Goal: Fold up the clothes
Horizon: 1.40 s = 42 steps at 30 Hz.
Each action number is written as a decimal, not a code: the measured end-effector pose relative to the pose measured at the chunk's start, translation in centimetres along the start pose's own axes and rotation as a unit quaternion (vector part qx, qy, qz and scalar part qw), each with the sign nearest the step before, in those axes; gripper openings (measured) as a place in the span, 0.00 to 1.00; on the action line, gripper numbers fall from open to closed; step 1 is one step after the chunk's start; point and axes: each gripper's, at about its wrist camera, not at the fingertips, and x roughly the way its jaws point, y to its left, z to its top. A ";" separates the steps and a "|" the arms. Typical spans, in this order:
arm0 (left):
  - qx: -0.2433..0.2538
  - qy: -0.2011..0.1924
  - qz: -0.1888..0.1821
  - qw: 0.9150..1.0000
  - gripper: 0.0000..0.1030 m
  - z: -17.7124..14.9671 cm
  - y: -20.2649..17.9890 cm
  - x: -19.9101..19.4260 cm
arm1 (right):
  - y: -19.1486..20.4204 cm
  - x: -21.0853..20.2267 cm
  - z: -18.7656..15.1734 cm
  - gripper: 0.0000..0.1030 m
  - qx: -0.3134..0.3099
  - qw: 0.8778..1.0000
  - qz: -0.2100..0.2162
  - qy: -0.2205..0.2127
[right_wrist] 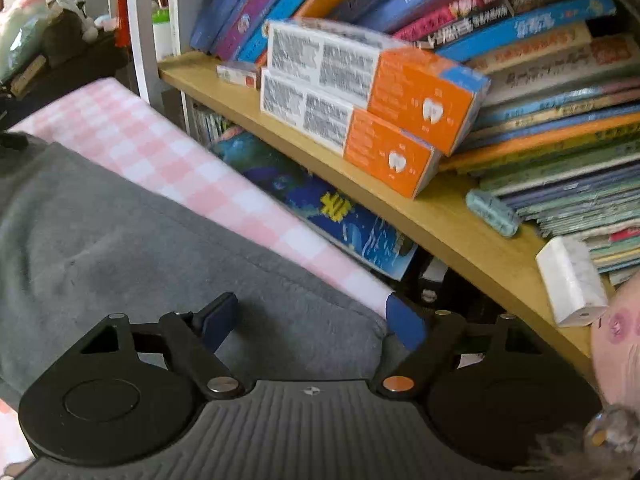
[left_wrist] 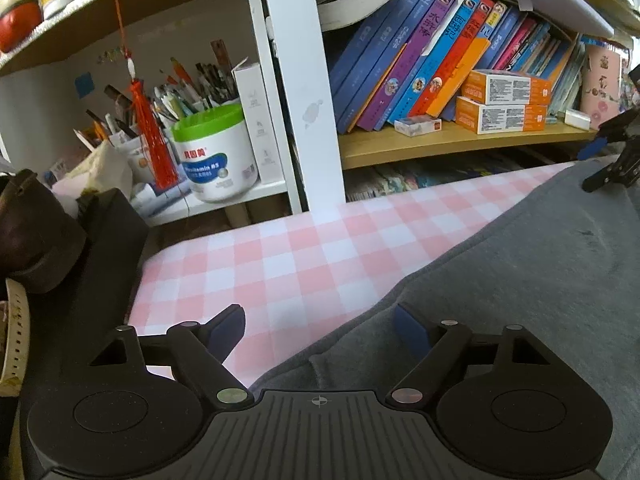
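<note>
- both tongs spread wide, gripping nothing: left tongs (left_wrist: 320, 326) over the grey garment's (left_wrist: 520, 280) edge, right tongs (right_wrist: 316, 320) at its corner
- garment lies flat on the checkered worktop (left_wrist: 280, 264)
- we risk snagging the worktop cover, or bumping the orange boxes (right_wrist: 384, 120) nearby

Grey garment (left_wrist: 520, 280) on pink-and-white checked tablecloth (left_wrist: 280, 264), 2 orange boxes (right_wrist: 384, 120)

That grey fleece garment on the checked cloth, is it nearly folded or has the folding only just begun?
Barely begun, it seems. Done: the grey fleece garment lies spread over the pink-and-white checked tablecloth; no finished fold shows. In hand: the left gripper and right gripper are both open, each straddling a garment edge, gripping nothing. Left: pinching those edges and all the folding.
</note>
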 end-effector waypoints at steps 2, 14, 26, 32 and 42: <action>0.001 0.012 -0.005 1.000 0.80 -0.1 0.1 0.2 | -0.4 0.0 -0.3 0.78 0.006 1.000 0.004 -0.003; -0.052 0.061 -0.046 0.996 0.74 -0.5 1.6 1.4 | -1.6 -0.3 -1.2 0.72 0.070 0.997 0.019 0.006; -0.051 0.059 -0.026 0.997 0.20 -0.4 -0.4 -0.5 | 1.5 -3.0 -2.2 0.15 0.098 0.995 -0.020 0.007; -0.082 -0.053 0.009 0.995 0.17 0.5 -1.4 -6.4 | 6.2 -8.9 -2.6 0.15 0.012 0.990 -0.109 -0.086; -0.039 -0.126 0.021 0.991 0.17 -3.4 -6.0 -16.7 | 11.8 -20.7 -9.2 0.15 -0.004 0.975 -0.131 -0.180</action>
